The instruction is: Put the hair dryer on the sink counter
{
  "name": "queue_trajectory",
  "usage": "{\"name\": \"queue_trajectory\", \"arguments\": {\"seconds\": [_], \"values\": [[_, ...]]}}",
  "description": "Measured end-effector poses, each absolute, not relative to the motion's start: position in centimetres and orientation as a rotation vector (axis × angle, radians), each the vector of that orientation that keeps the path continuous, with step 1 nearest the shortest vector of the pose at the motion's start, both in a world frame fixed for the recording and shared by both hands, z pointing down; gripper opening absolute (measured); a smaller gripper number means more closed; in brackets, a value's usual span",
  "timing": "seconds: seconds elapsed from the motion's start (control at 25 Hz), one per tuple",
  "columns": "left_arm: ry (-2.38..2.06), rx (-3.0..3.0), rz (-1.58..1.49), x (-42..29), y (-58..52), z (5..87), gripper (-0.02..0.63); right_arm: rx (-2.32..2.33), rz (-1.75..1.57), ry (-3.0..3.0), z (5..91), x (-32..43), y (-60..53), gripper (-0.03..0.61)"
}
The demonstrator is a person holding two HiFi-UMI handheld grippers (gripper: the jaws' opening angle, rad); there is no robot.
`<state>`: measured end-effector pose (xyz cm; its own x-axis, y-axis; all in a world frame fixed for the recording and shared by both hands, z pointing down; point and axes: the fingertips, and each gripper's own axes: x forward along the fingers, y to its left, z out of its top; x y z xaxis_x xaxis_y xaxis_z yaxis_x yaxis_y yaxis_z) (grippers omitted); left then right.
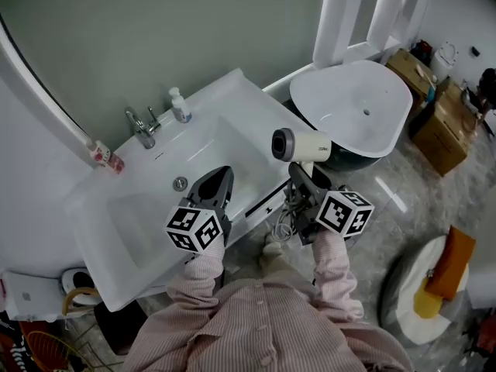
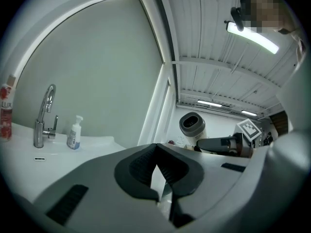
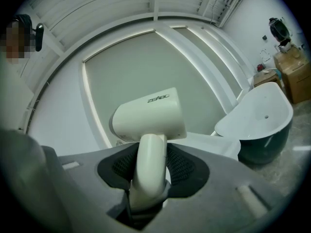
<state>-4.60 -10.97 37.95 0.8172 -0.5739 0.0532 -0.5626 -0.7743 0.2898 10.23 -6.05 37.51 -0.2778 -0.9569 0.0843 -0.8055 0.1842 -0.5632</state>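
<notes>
A cream hair dryer (image 1: 298,145) hangs in the air just off the right end of the white sink counter (image 1: 225,107), its nozzle pointing left. My right gripper (image 1: 298,170) is shut on its handle; in the right gripper view the handle (image 3: 151,154) stands upright between the ribbed pads, with the body (image 3: 150,115) above. Its cord (image 1: 283,219) dangles below the gripper. My left gripper (image 1: 221,175) hovers over the basin's right edge, jaws together and empty. In the left gripper view the dryer (image 2: 192,126) shows at the right beyond that gripper (image 2: 156,166).
A chrome faucet (image 1: 141,126), a small soap bottle (image 1: 180,105) and a red-labelled tube (image 1: 105,156) stand along the counter's back. A white bowl-shaped fixture (image 1: 356,107) sits to the right, with cardboard boxes (image 1: 446,122) beyond it.
</notes>
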Motion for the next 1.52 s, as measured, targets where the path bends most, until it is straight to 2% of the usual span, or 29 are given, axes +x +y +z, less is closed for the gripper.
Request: {"name": "queue_trajectory", "arguments": {"seconds": [0.6, 1.52], "values": [[-0.995, 2.604, -0.059, 3.3, -22.9, 38.9, -0.003, -1.57, -0.841, 2.296, 38.4, 17.8, -19.8, 0.161], [-1.125, 2.385, 0.031, 3.3, -32.0, 44.7, -0.003, -1.501, -1.079, 2.342, 44.0, 18.2, -32.7, 0.162]]}}
